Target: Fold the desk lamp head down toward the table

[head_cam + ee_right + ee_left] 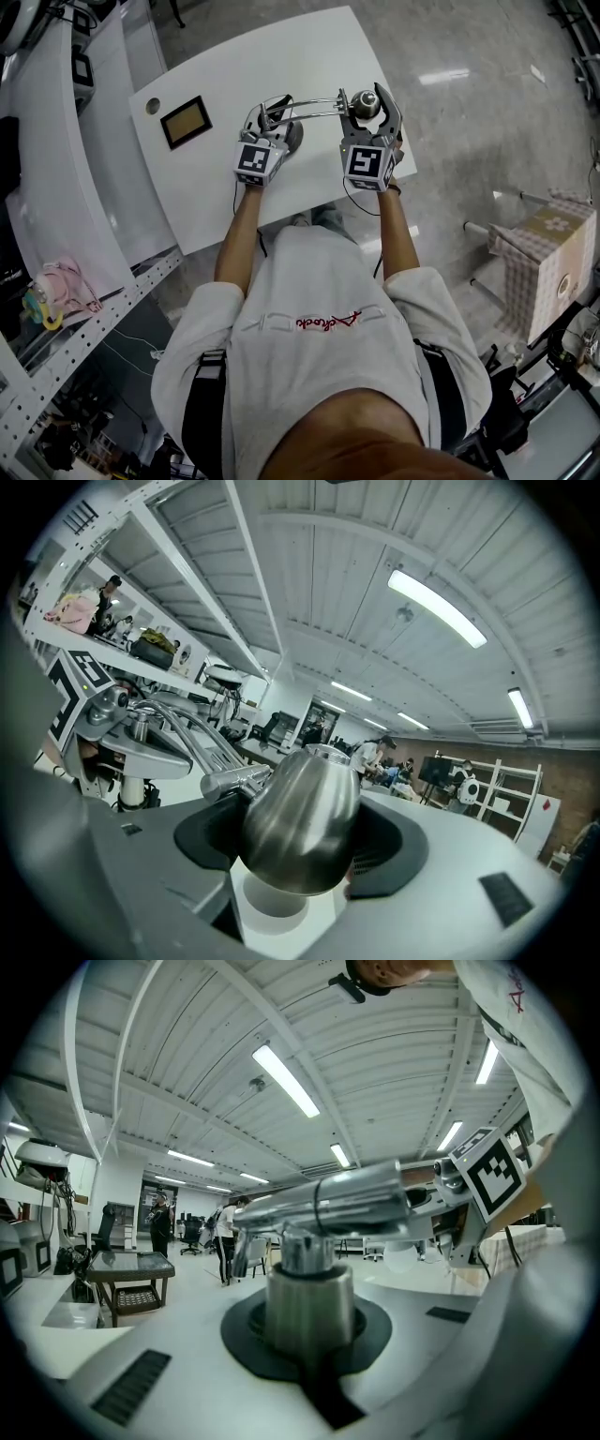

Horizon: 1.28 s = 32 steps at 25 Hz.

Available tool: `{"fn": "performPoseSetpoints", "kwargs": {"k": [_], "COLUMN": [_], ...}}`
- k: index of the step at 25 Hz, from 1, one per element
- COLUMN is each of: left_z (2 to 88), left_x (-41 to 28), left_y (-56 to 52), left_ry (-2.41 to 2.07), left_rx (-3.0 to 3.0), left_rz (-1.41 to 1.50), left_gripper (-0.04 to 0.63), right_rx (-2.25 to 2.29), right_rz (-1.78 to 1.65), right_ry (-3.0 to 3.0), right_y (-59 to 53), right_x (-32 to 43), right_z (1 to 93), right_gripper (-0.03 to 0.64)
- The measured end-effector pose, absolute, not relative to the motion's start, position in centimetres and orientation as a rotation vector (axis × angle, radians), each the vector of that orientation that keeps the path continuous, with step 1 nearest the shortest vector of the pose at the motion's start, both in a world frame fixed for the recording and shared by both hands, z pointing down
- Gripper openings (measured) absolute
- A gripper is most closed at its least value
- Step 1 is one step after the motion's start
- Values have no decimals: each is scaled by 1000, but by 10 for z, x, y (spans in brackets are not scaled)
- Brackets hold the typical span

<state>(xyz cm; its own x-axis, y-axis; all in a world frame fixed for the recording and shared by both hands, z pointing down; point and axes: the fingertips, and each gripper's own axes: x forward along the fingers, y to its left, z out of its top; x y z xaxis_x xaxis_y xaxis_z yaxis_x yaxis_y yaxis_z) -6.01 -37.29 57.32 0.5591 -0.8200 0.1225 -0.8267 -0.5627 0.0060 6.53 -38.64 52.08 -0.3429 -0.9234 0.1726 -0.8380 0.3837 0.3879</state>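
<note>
A brushed-metal desk lamp stands near the front edge of the white table (281, 66). Its upright post (309, 1297) rises from a round base (292, 137), and my left gripper (270, 120) is shut on that post just below the joint of the arm (328, 1206). Thin curved rods (314, 105) run rightward to the egg-shaped lamp head (368, 106). The head (300, 827) sits tilted between the black pads of my right gripper (373, 97), which is shut on it with the jaws wide. My left gripper's marker cube (75, 691) shows beyond the rods (178, 728).
A black-framed plaque (185, 122) and a round hole (153, 106) lie on the table's left part. A curved white counter (56, 169) and a perforated rack (84, 319) run along the left. A chair with checked cloth (544, 262) stands on the floor at right.
</note>
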Motion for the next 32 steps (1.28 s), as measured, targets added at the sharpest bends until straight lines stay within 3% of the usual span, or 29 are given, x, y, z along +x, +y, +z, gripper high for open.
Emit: {"fn": "performPoseSetpoints", "kwargs": {"k": [12,14,17,32], "left_z": [574,573,570,568], "left_x": [-59,-59,-58,-80], "left_y": [-371,-370,-367,-342], "left_ry": [-1440,-1442,-1443,-1549], "left_rx": [2726,2740,2742,2676], "left_rz": [178,192,197,239], "left_gripper": [28,97,139,147], "right_rx": [1529,1544,1572,1580], "right_rz": [-356,-349,-334,-271], "right_ry": [-2256,-2244,-2241,-2264], "right_y": [-386,-386,-380,-333], "right_x": [66,68,71,77], "right_z": [522,522,520,522], "right_gripper": [318,318,339,337]}}
